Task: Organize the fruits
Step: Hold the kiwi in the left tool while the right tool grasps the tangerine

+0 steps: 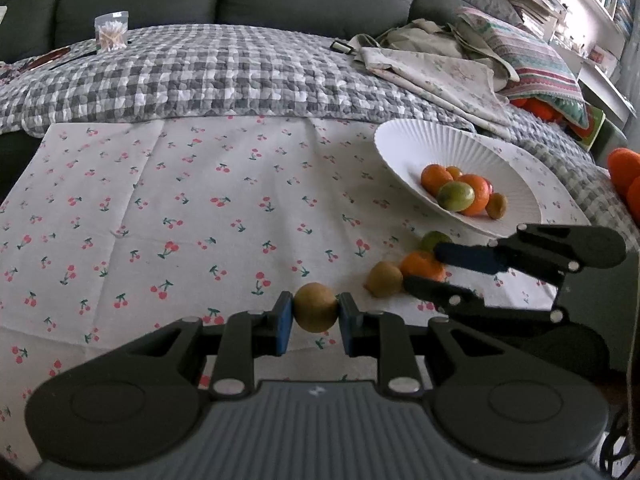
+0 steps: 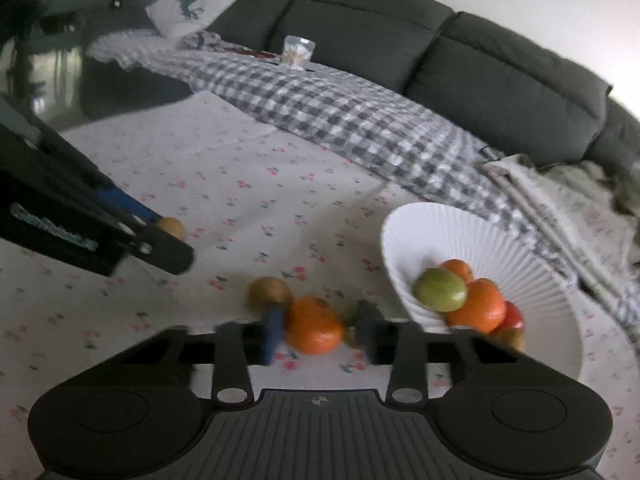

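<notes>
- White bowl at right is already holding several fruits.
- Left hand-held gripper is clenching a brown fruit (not yet delivered).
- Right hand-held gripper is closing around an orange; two fruits are lying beside it.

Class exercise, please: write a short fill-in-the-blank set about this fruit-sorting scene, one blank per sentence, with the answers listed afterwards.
1. The left gripper is shut on a small round ____ fruit.
2. The orange lies between the fingers of the ____ gripper.
3. The white ribbed bowl holds several orange fruits and one ____ fruit.
4. The cloth under the fruit is printed with small red ____.

Missing words: brown; right; green; cherries
</notes>
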Motion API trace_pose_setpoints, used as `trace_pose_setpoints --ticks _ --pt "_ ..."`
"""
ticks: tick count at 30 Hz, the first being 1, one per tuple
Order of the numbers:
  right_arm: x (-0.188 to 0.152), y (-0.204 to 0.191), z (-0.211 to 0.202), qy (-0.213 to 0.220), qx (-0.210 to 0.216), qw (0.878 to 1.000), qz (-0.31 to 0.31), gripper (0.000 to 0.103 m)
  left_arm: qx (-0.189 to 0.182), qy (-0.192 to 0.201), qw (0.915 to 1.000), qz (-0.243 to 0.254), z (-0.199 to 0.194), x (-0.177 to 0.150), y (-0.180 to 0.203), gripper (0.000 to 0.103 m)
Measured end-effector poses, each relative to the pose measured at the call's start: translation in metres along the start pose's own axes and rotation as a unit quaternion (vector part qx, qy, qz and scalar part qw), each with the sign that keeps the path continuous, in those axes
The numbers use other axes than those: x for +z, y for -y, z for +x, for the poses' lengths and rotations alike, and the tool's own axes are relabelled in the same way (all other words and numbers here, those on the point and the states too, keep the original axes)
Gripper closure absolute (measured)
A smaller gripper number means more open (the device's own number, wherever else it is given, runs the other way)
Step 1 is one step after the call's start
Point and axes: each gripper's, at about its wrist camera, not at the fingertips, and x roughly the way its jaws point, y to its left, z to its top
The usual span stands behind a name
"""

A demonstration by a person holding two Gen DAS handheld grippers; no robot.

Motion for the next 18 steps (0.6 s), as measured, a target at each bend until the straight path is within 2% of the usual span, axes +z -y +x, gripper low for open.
trace_pose_setpoints --ticks 3,6,7,8,11,14,18 --pt "-0.0002 -0.0056 0.0006 -0.004 -0.005 1.000 -0.015 0.073 0.002 0.000 1.0000 -0.002 0.0003 0.0004 -0.0005 0.081" --pt "0.0004 -0.0011 0.0005 -0.002 0.009 1.000 -0.006 0.064 0.002 0.000 1.0000 -0.001 0.0005 -0.0001 -0.0002 0.081" --pt "0.0004 0.0013 0.0010 -0.002 0.014 1.000 0.003 0.046 0.002 -0.001 1.0000 0.000 0.0007 -0.0003 0.0001 0.081" --pt "-0.0001 0.0028 0.0011 0.002 0.014 1.000 0.007 0.035 0.002 -0.001 1.0000 0.001 0.0006 -0.0007 0.0006 0.081" --pt "-0.0039 -0.0019 0.0047 0.004 -0.001 1.000 -0.028 0.033 0.001 -0.002 1.0000 0.004 0.0016 -0.0007 0.0022 0.080" --pt "-0.0082 -0.0050 0.0083 0.007 -0.006 0.999 -0.044 0.026 0.001 -0.004 1.0000 0.006 0.0028 -0.0012 0.0030 0.080" --pt "-0.0072 -0.0035 0.0089 0.007 -0.014 0.999 -0.043 0.032 -0.001 -0.003 1.0000 0.007 0.0028 -0.0008 0.0024 0.080"
